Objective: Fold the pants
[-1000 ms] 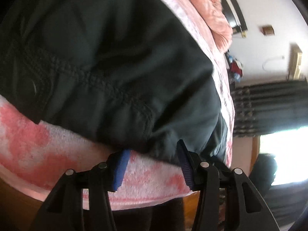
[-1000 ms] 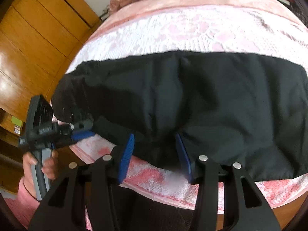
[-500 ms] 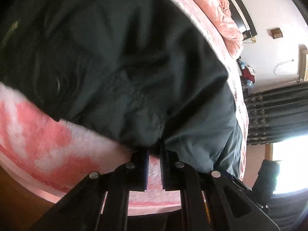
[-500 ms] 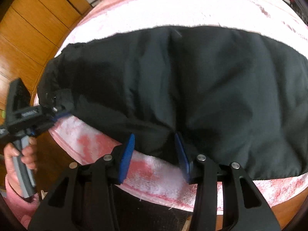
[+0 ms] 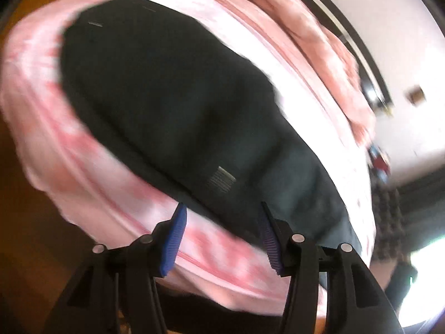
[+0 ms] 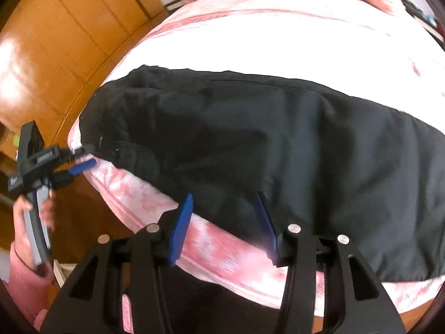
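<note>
Hovering both tools agape and empty, my left tool [image 5: 221, 233] and right tool [image 6: 224, 225] should pinch the pants' [image 6: 278, 150] near edge on the bed [image 6: 222, 239]; blur probably hides layers.

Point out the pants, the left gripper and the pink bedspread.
pants [image 6: 278, 144]: right wrist view, middle of the black cloth.
left gripper [image 6: 82, 164]: right wrist view, between its blue-tipped fingers, at the pants' left end.
pink bedspread [image 6: 222, 242]: right wrist view, front edge under the pants.
</note>
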The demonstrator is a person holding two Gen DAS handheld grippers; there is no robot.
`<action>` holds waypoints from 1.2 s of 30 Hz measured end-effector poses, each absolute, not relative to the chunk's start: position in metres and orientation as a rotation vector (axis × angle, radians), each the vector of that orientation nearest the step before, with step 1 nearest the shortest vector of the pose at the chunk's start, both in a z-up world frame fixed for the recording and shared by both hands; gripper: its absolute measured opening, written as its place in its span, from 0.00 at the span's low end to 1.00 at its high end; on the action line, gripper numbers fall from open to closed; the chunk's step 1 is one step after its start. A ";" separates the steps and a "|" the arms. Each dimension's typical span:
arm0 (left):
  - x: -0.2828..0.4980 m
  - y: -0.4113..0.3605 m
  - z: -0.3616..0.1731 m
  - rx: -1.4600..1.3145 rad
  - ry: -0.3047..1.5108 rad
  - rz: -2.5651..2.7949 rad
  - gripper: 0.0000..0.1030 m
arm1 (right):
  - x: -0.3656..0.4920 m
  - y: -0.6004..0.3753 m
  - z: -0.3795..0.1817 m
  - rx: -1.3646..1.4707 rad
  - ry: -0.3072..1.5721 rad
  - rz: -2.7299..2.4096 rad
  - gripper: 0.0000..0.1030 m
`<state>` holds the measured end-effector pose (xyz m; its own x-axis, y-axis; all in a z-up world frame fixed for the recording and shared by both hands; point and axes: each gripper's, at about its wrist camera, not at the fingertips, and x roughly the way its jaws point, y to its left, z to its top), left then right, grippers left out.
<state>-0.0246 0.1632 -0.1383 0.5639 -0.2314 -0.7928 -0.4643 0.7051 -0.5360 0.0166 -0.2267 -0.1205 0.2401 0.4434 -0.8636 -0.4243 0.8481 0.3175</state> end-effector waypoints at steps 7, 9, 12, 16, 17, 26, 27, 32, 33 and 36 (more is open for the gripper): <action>-0.010 0.211 -0.162 -0.927 0.982 0.194 0.49 | 0.017 -0.192 -0.128 -0.027 1.206 0.653 0.46; -0.005 0.216 -0.172 -0.980 0.984 0.178 0.49 | 0.017 -0.191 -0.132 -0.028 1.218 0.651 0.45; 0.001 0.222 -0.184 -1.013 0.991 0.179 0.49 | 0.021 -0.191 -0.139 -0.030 1.234 0.627 0.46; -0.012 0.238 -0.189 -1.063 0.968 0.183 0.48 | 0.026 -0.195 -0.147 -0.011 1.254 0.598 0.46; -0.014 0.240 -0.191 -1.082 0.965 0.197 0.46 | 0.026 -0.196 -0.149 -0.006 1.257 0.595 0.46; -0.016 0.259 -0.202 -1.165 0.914 0.210 0.42 | 0.026 -0.199 -0.154 -0.003 1.265 0.582 0.45; -0.015 0.257 -0.200 -1.143 0.915 0.222 0.27 | 0.026 -0.200 -0.155 -0.006 1.265 0.581 0.45; -0.033 0.250 -0.177 -1.056 0.812 0.221 0.02 | 0.027 -0.204 -0.157 0.002 1.270 0.573 0.46; -0.038 0.246 -0.169 -1.026 0.784 0.221 0.02 | 0.027 -0.205 -0.157 0.005 1.271 0.570 0.46; -0.052 0.240 -0.166 -0.967 0.781 0.267 0.02 | 0.028 -0.207 -0.159 0.007 1.275 0.561 0.47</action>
<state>-0.0525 0.2395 -0.1661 0.7029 -0.1289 -0.6995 -0.5301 0.5608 -0.6360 0.0282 -0.2067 -0.1592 0.1773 0.4004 -0.8990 -0.3927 0.8664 0.3084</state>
